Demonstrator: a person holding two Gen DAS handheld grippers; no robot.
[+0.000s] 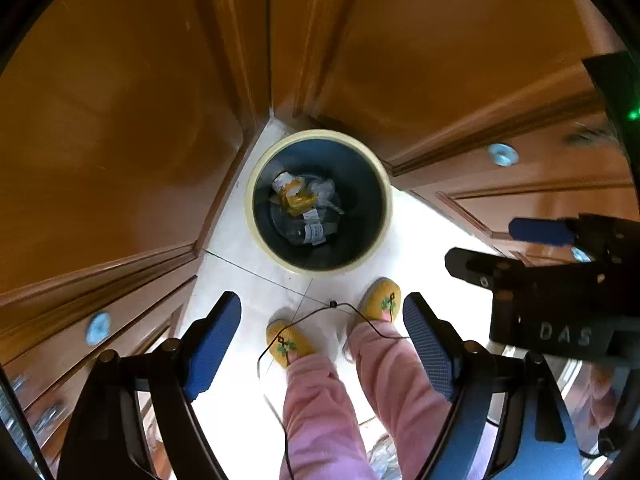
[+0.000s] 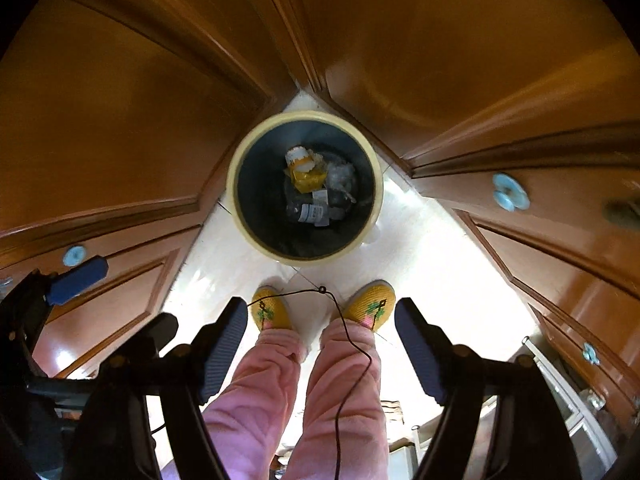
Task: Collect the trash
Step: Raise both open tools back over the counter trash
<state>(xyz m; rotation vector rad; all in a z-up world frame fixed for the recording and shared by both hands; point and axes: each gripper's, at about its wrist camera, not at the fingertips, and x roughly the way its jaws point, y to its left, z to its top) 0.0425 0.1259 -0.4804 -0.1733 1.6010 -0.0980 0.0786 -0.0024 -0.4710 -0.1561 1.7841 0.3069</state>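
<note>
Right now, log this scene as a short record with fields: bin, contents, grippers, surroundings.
bin: round trash bin with cream rim and dark inside, upright on pale tiled floor in a corner
contents: yellow wrapper, clear plastic bottle with label, crumpled clear plastic
left gripper: open, empty, above the floor
right gripper: open, empty
surroundings: wooden cabinets on both sides, pale blue knobs
person: yellow slippers, pink trousers, standing before the bin

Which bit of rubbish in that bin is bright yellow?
The crumpled yellow wrapper near the top of the cream-rimmed bin; the plastic bottle below it is clear with a white label.
</note>
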